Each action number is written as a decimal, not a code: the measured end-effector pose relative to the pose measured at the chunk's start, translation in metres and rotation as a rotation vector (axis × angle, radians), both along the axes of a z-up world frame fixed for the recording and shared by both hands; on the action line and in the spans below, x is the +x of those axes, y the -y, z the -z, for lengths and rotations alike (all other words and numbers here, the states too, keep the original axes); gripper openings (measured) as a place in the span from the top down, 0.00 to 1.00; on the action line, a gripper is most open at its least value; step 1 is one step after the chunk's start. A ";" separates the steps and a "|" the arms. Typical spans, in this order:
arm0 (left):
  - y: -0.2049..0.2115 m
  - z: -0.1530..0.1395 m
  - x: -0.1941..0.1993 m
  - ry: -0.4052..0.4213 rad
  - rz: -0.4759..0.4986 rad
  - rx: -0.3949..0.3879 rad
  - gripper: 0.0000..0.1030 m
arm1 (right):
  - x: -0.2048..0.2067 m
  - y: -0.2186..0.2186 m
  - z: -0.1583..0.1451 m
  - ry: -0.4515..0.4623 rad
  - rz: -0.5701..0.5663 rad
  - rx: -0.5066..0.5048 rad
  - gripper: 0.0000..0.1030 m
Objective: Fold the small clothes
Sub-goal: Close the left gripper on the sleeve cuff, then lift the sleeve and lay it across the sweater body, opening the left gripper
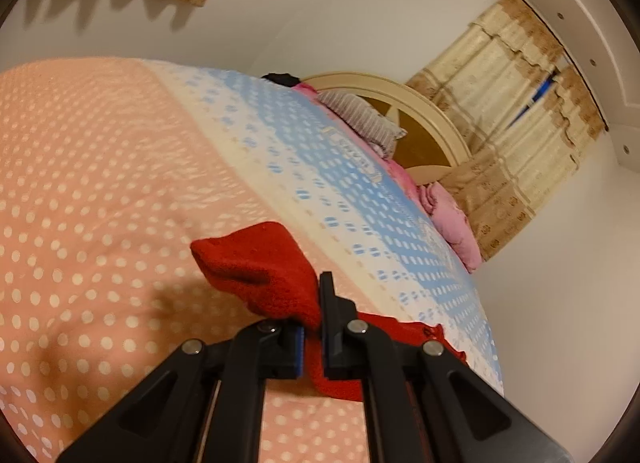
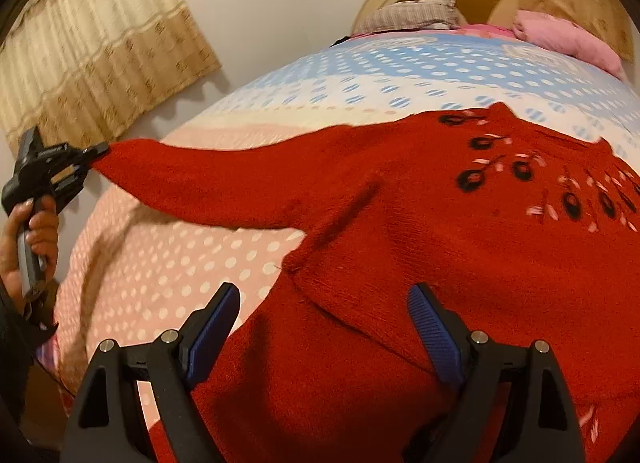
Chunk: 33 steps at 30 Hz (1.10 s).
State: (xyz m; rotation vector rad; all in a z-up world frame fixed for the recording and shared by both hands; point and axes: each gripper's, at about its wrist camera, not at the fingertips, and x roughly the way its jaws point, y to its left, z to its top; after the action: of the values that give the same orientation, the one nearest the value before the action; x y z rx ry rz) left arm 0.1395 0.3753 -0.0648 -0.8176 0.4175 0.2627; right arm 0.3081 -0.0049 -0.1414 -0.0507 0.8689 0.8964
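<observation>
A: Where does the folding stand?

B: Barely begun, I'd say. The red sweater lies spread flat on the dotted bedspread, body unfolded, embroidered yoke at the far right.

A: And the claws?

B: The left gripper is clamped on the sleeve cuff, holding the sleeve out to the left, clear of the bed. The right gripper hovers wide apart over the near body, gripping nothing. Both sleeves and the body remain to fold.

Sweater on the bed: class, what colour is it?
Red sweater, with black and pink stitched flowers near the neck; right wrist view shows it best.
</observation>
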 end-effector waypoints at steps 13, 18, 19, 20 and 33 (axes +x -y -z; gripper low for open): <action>0.031 -0.054 0.032 0.070 0.083 0.066 0.95 | -0.020 0.078 -0.050 0.046 0.094 0.113 0.16; 0.043 -0.066 0.041 0.089 0.115 0.086 0.95 | -0.028 0.110 -0.057 0.057 0.148 0.155 0.16; 0.045 -0.068 0.043 0.091 0.123 0.090 0.95 | -0.029 0.115 -0.057 0.056 0.157 0.160 0.16; 0.049 -0.071 0.045 0.093 0.131 0.095 0.95 | -0.029 0.118 -0.057 0.055 0.161 0.162 0.15; 0.101 -0.112 0.073 0.140 0.204 0.140 0.95 | -0.056 0.159 -0.052 0.025 0.162 0.180 0.15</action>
State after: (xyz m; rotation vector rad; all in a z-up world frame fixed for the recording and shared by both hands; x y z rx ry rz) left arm 0.2128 0.2741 0.0475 -0.6459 0.3439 0.0436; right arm 0.2525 -0.1641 -0.0894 0.1625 0.7550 0.8169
